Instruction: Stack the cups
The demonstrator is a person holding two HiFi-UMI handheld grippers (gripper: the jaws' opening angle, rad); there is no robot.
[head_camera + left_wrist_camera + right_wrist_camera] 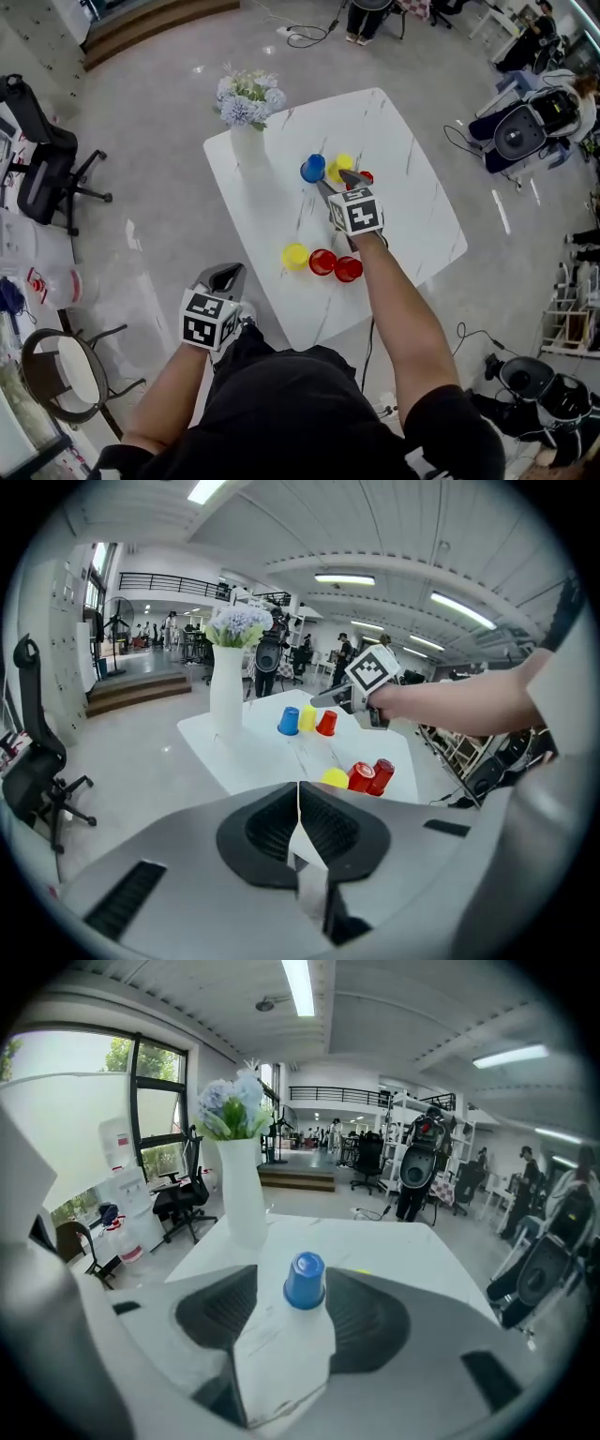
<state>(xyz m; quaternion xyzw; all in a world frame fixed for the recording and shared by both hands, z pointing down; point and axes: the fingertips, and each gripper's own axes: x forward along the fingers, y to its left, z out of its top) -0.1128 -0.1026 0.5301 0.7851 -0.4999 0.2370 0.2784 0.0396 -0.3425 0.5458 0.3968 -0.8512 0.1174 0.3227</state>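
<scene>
Right tongs [335,178] spread wide; upturned blue plastic cup [305,1281] stands on white marbled worktop [403,159] just ahead between the tips, untouched. Left tongs [298,799] pressed together, empty, off worktop's 7 o'clock corner. Yellow plastic cup [294,255] and two red plastic cups [335,265] sit at right tongs' 6 o'clock.

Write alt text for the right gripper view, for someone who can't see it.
A blue cup stands upside down on a white table, framed between the wide-open jaws of the right gripper. Behind it to the left, a white vase holds pale flowers.
</scene>
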